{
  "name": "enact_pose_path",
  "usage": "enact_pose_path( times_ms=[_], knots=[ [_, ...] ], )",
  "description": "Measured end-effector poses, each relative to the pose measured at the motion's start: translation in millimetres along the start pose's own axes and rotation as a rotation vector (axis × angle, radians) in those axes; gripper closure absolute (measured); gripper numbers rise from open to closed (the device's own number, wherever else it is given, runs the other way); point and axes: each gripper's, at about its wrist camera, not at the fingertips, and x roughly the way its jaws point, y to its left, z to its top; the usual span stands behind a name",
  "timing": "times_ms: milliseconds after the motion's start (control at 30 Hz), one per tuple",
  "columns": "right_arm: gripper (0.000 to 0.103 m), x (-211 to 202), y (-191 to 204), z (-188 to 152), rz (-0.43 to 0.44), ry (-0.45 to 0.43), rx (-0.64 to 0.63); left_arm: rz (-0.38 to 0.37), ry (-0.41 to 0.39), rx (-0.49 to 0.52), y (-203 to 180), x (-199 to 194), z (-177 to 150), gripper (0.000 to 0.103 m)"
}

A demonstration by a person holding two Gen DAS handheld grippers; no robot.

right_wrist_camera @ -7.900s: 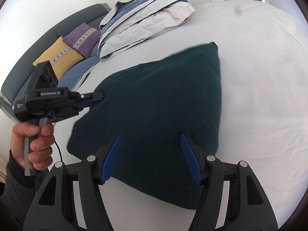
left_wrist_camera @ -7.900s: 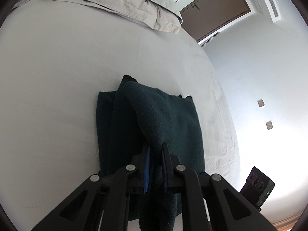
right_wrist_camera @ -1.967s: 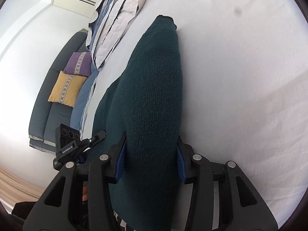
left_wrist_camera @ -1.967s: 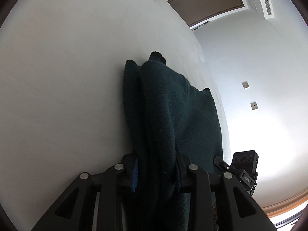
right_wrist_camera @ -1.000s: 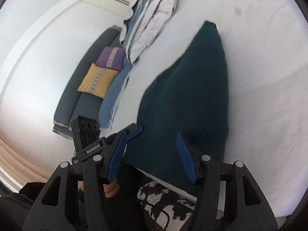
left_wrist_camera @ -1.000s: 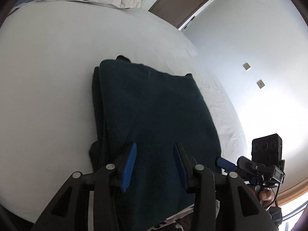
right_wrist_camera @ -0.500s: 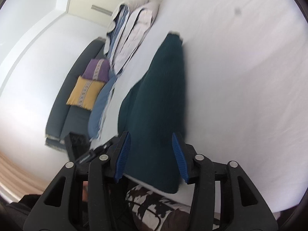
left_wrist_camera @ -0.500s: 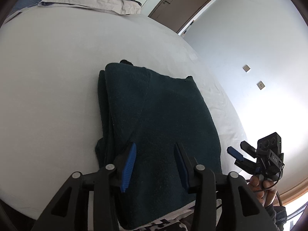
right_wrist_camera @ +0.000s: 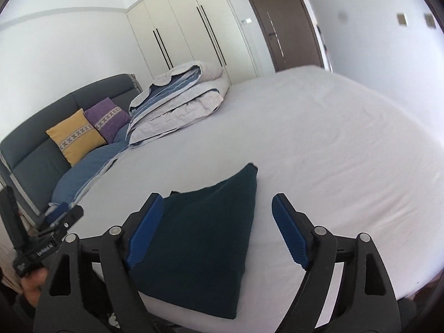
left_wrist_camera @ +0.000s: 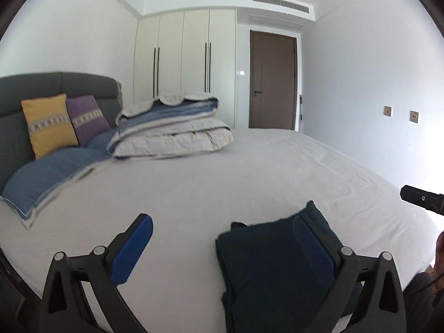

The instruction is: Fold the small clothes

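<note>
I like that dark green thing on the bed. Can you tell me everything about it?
The dark green garment is a small, thick knitted piece that looks soft and fuzzy. It is folded into a neat flat packet, with its layered edges showing along one side. It lies near the front edge of the white bed sheet, resting on the sheet alone. Neither claw touches it: the right claw and left claw hang above it, jaws opening.

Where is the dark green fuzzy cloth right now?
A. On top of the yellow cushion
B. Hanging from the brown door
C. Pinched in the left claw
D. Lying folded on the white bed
D: the dark green fuzzy cloth lies folded flat on the white bed, and no claw pad touches it.
</note>
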Motion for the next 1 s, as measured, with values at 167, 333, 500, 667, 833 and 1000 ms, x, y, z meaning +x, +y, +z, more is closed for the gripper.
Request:
enact_pose_path(
  times_ms=[167,333,500,667,833,1000],
  knots=[
    [0.000,-33.6,37.0,12.4,-0.120,-0.209,-0.154,0.031,-0.168,-0.002,4.2,-34.3,27.2,0.000],
    [0.000,-45.8,55.4,22.7,-0.161,-0.229,-0.165,0.081,-0.119,0.024,4.8,-39.8,47.7,0.000],
    [0.000,-42.0,61.5,25.6,-0.091,-0.123,-0.101,0.075,0.031,0.028,2.6,-13.1,33.8,0.000],
    [0.000,-12.4,61.8,13.4,-0.128,0.059,-0.078,0.049,0.300,0.010,-2.8,41.4,-8.0,0.000],
    [0.000,35.7,48.7,-16.7,-0.256,0.281,-0.047,0.053,0.506,-0.039,0.3,71.6,-51.2,0.000],
    [0.000,41.1,41.4,-36.9,-0.249,0.345,0.004,0.059,0.541,-0.051,6.3,72.7,-59.9,0.000]
  ],
)
